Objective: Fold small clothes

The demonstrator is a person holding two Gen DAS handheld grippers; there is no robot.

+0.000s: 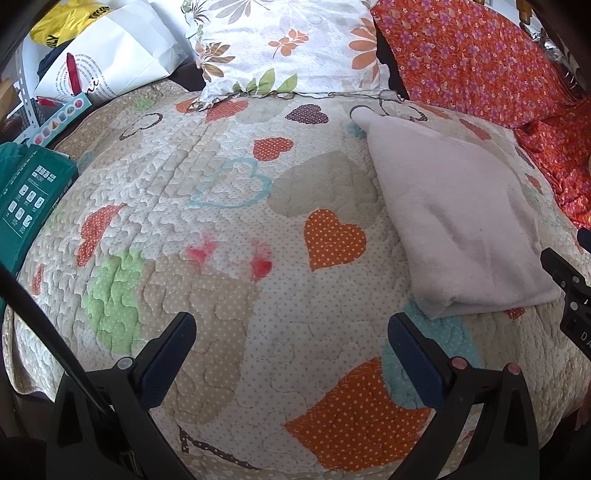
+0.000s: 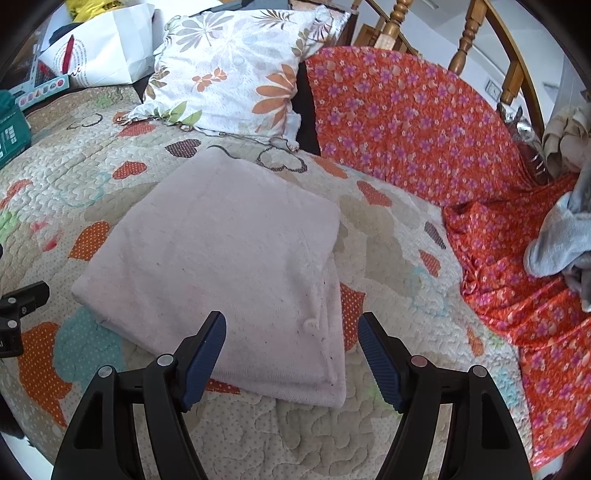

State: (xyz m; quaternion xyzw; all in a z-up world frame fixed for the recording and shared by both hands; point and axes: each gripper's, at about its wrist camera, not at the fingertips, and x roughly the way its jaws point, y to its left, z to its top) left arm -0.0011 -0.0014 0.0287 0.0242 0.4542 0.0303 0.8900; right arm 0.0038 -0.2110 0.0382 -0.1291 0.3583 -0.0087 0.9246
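Both tongs apart, nothing gripped. Left tongs [image 1: 291, 347] hang over bare quilt [image 1: 221, 295], blue pads wide, no cloth between them. Right tongs [image 2: 291, 350] spread too, hovering over the near edge of the folded pale pink cloth [image 2: 229, 258]; cloth edge lies between and below the pads, but they do not press on it.

Pink cloth sits folded into a rough rectangle, flat on the heart-patterned quilt of the bed, toward the right side in the left wrist view [image 1: 454, 221]. Near corner stacked in layers, a thick fold edge showing at the front. Far corner pointing toward the pillow [image 2: 229, 74].

Floral pillow, white with orange and grey leaves, stands against the head of the bed, just behind the cloth. Orange flowered fabric [image 2: 424, 122] draped to the right of the pillow, running down the right side of the bed, apart from the pink cloth. Grey-blue garment [image 2: 557, 240] bunched on top of that orange fabric at far right. Wooden headboard [image 2: 469, 33] spindles behind.

Left side: white paper bag [image 1: 118, 51], yellow bag behind it, teal box [image 1: 33, 192] at the quilt's edge. Tip of the right tool visible at the right edge of the left wrist view, beside the cloth.
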